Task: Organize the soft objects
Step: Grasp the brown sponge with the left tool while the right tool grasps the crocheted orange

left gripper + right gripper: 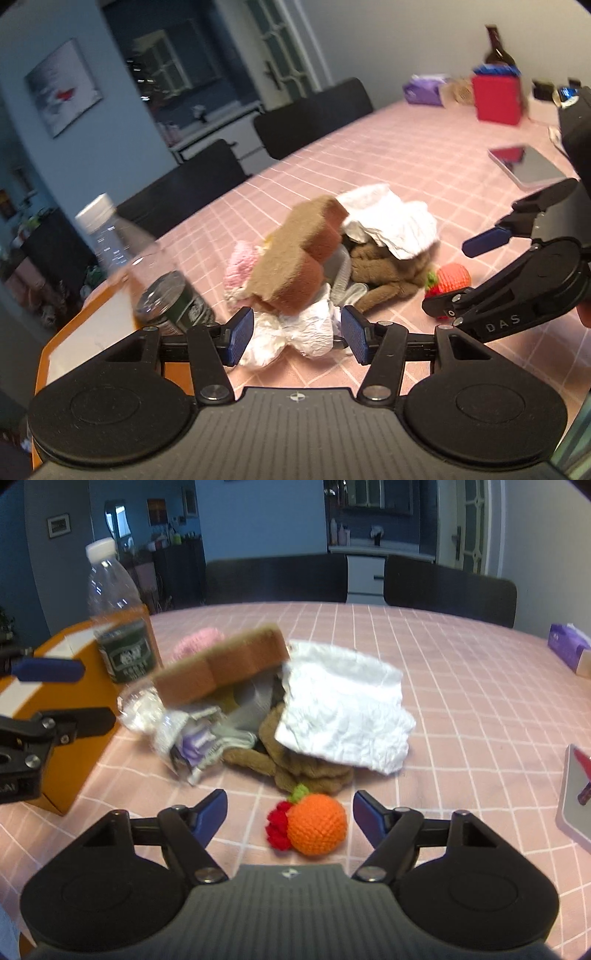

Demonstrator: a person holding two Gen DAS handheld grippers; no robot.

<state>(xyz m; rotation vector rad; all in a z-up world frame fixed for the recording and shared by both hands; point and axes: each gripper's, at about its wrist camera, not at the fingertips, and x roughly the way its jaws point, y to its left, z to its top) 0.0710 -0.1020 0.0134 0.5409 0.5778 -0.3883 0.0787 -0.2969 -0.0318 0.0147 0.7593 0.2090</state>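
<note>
My left gripper (297, 338) stands open over the pink checked tablecloth (406, 162), its 2 blue pads apart with a crumpled white tissue (291, 339) lying between them, not pressed. Just beyond it a brown sponge (295, 254) tilts on top of the heap of soft things: a pink crocheted piece (240, 266), a brown plush toy (380, 273) and a white crumpled paper (391, 221) draped over it. My right gripper (290, 818) is open too, jaws either side of an orange crocheted fruit (316, 829) with a red crocheted bit (277, 829) touching it; the pads are clear of both. A clear plastic bottle (118, 627) stands beside an orange box (62, 716) at the heap's left.
</note>
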